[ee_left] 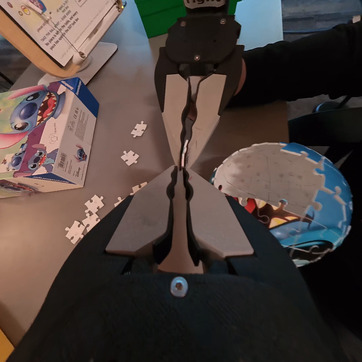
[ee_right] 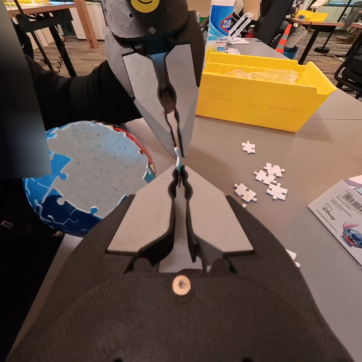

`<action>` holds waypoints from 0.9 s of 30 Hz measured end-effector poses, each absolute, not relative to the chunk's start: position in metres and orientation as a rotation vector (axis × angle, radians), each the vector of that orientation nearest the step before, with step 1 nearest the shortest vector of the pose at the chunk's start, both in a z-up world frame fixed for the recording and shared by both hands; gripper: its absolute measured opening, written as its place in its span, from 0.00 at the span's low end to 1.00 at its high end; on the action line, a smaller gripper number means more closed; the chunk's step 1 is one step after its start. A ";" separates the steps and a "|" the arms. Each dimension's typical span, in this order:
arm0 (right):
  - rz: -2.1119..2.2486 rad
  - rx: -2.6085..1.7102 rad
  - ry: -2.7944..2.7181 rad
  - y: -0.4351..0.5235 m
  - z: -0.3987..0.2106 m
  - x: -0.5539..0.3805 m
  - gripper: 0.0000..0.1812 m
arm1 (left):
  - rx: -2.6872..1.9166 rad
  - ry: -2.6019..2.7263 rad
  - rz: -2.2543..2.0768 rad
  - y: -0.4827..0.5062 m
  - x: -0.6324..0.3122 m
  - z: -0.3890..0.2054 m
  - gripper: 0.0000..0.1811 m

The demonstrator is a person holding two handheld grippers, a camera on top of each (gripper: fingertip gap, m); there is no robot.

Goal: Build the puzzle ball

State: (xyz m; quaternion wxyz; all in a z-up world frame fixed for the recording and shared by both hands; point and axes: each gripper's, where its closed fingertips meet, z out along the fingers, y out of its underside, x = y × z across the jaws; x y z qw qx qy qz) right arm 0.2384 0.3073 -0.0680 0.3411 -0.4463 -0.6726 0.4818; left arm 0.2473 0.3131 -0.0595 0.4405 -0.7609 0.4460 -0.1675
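Observation:
My two grippers meet tip to tip above the grey table (ee_left: 121, 98), with one puzzle piece (ee_right: 177, 159) between them, blue on one face and white on the other. My right gripper (ee_right: 179, 168) is shut on its near end. My left gripper (ee_right: 179, 154) comes from the far side, and its tips are closed on the piece's other end. In the left wrist view, my left gripper (ee_left: 180, 168) is shut and the piece's white edge (ee_left: 184, 149) shows in the right gripper's jaws (ee_left: 184, 163). The half-built puzzle ball (ee_left: 274, 176) lies open beside them and also shows in the right wrist view (ee_right: 88, 166).
Loose white pieces lie face down on the table (ee_left: 129, 157) (ee_left: 94, 203) (ee_right: 270, 176). The puzzle box (ee_left: 49, 137) stands left of the pieces. A yellow bin (ee_right: 254, 101) and a wipes canister (ee_right: 219, 25) stand behind. A paper stand (ee_left: 58, 29) is at the far left. My left and right fingertips are right by each other.

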 end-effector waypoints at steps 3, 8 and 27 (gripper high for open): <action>1.225 -1.170 -1.746 0.310 -0.069 0.238 0.00 | -1.840 1.110 -0.486 0.311 0.254 -0.055 0.08; 1.176 -1.158 -1.760 0.310 -0.073 0.237 0.00 | -1.818 1.103 -0.495 0.316 0.254 -0.057 0.00; 1.074 -1.118 -1.779 0.308 -0.073 0.238 0.00 | -1.778 1.132 -0.318 0.312 0.249 -0.065 0.00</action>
